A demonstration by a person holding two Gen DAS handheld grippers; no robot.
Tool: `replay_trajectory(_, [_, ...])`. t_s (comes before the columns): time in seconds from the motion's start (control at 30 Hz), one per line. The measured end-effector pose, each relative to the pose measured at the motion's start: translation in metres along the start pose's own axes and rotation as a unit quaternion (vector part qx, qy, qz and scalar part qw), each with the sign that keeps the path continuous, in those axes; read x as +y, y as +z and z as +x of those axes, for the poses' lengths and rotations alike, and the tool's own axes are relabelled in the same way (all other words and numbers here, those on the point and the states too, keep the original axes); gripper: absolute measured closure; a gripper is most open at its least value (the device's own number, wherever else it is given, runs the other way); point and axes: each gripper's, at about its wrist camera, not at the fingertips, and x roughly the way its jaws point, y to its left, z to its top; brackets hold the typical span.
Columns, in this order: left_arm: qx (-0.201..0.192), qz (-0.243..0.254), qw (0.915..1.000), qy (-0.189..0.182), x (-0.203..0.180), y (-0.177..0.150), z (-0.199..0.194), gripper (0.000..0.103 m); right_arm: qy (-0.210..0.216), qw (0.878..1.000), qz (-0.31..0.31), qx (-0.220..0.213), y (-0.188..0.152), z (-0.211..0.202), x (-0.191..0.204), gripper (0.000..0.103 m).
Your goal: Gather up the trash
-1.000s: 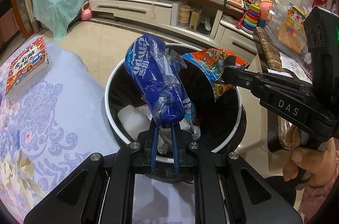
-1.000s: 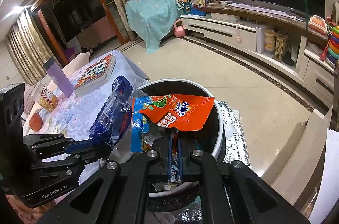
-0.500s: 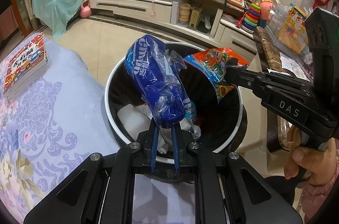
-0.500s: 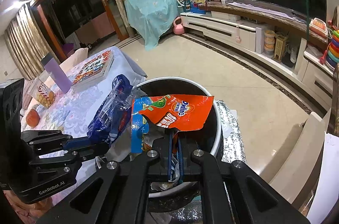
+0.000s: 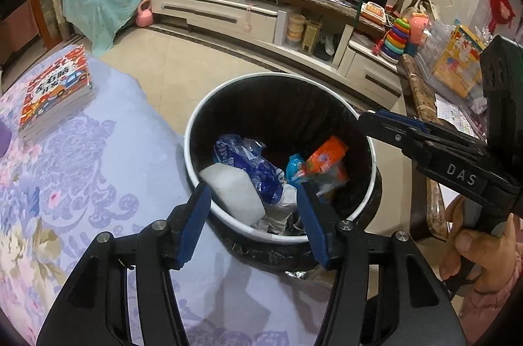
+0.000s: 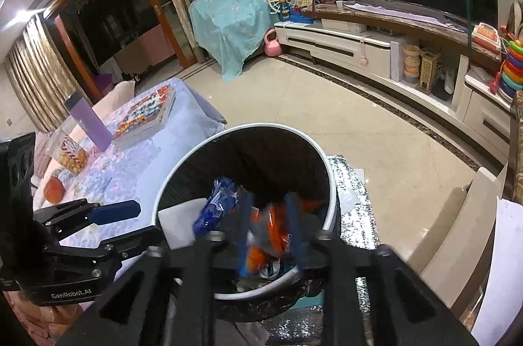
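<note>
A round trash bin [image 5: 196, 130] with a white rim and black liner stands beside the table. Inside it lie a blue snack wrapper [image 5: 258, 169] and an orange snack wrapper [image 5: 327, 154], next to a white foam piece [image 5: 235, 192]. My left gripper [image 5: 251, 198] hovers over the bin's near rim, its jaws opening with nothing pressed between them. My right gripper [image 6: 269, 208], motion-blurred, is above the bin [image 6: 331, 202] with jaws opening; the orange wrapper [image 6: 274, 228] and blue wrapper [image 6: 214, 208] sit below it in the bin. The right gripper [image 5: 389, 123] also reaches in from the right in the left wrist view.
A table with a floral lilac cloth [image 5: 81, 182] lies left of the bin, bearing a stack of books [image 5: 55, 91], a purple bottle [image 6: 88, 120], a snack jar [image 6: 72, 153] and an orange fruit [image 6: 54, 189]. A TV cabinet [image 5: 228, 12] runs along the far wall. A hand [image 5: 474, 248] grips the right tool.
Both grippers were shut on their wrappers above the bin; their jaws have parted and the blue and orange wrappers have dropped into the bin.
</note>
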Motion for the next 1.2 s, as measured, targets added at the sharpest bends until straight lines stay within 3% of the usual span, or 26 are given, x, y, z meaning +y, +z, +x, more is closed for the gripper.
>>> replay_trajectory(0.3, [-0.005,-0.009,0.9999,0.003,0.005,-0.009,-0.012,0.045,0.007,1.0,0.011,-0.018,-0.004,-0.016,0.005,0.049])
replay_trajectory(0.47, [-0.017,-0.025,0.9995,0.002,0.009,-0.025,-0.027,0.036,0.016,0.999,0.027,-0.034,-0.014,-0.034,0.009,0.026])
replay_trajectory(0.63, [-0.03,-0.042,0.9986,0.007,0.012,-0.051,-0.045,0.029,0.03,0.997,0.047,-0.046,-0.032,-0.052,0.016,0.011])
replay_trajectory(1.03, [-0.064,-0.086,0.9942,0.009,0.033,-0.116,-0.089,0.025,0.05,0.993,0.079,-0.066,-0.082,-0.078,0.038,0.003])
replay_trajectory(1.2, [-0.075,-0.098,0.9921,0.019,0.04,-0.136,-0.104,0.016,0.057,0.992,0.092,-0.066,-0.102,-0.083,0.05,0.002])
